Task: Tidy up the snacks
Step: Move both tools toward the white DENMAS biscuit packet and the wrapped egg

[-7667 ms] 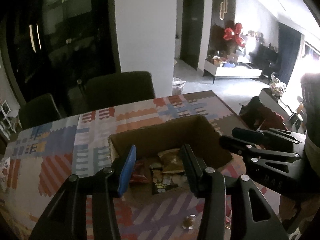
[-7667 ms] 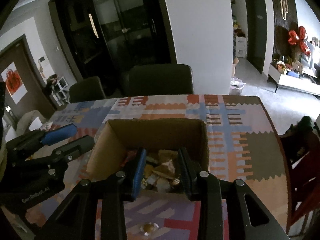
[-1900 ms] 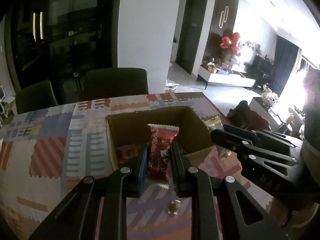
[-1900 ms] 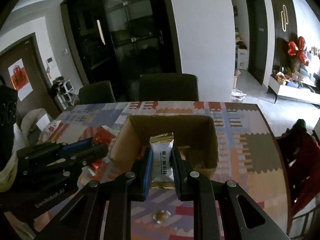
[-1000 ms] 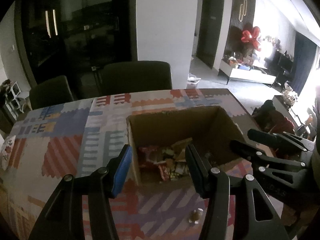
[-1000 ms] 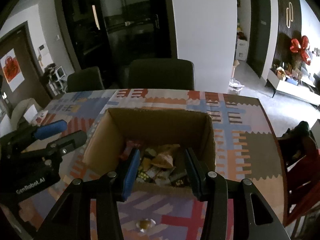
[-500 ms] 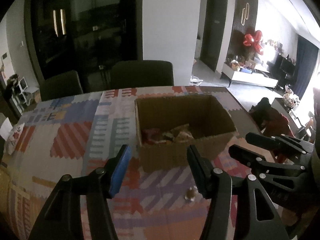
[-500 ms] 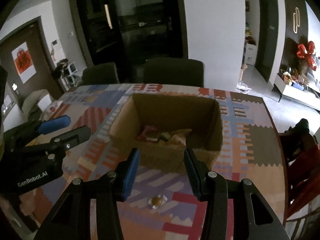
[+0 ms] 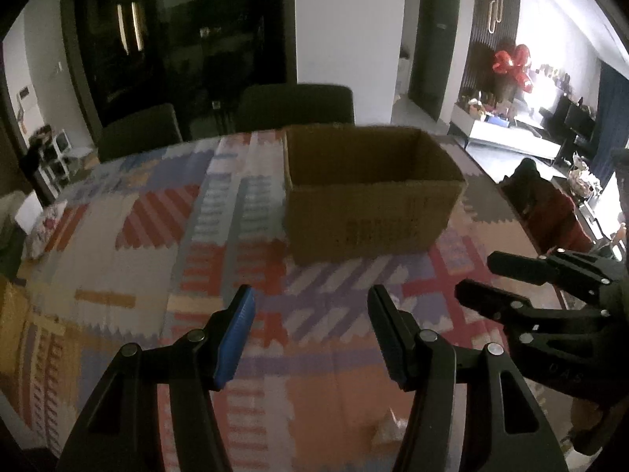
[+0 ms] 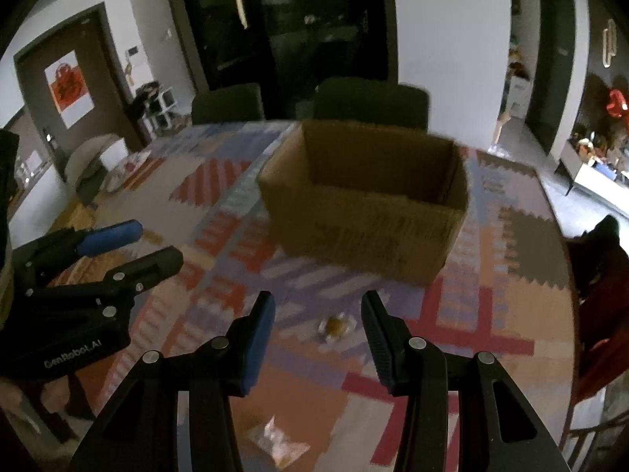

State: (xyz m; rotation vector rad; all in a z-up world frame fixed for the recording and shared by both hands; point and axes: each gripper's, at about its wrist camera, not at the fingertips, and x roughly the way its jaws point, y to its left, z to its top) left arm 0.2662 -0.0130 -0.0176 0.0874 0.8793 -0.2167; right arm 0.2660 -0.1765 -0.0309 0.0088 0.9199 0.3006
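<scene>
An open cardboard box (image 9: 369, 204) (image 10: 365, 212) stands on the patterned tablecloth; its contents are hidden from this low angle. My left gripper (image 9: 310, 303) is open and empty, low over the cloth in front of the box. My right gripper (image 10: 316, 306) is open and empty, just behind a small round wrapped sweet (image 10: 334, 324) on the cloth. A clear snack packet (image 10: 277, 442) lies nearer, between the right gripper's arms; it also shows in the left wrist view (image 9: 389, 430). The right gripper shows in the left wrist view (image 9: 475, 279), the left gripper in the right wrist view (image 10: 157, 244).
The table (image 9: 129, 259) carries a colourful patchwork cloth. Two dark chairs (image 9: 295, 106) (image 9: 137, 133) stand at the far side. A red-draped chair (image 10: 601, 299) sits by the right edge. A small packet (image 10: 125, 169) lies at the far left of the table.
Both grippers have pulled back and dropped lower, away from the box, so its inside no longer shows. Both stay open. Earlier each had let go of a snack packet over the box.
</scene>
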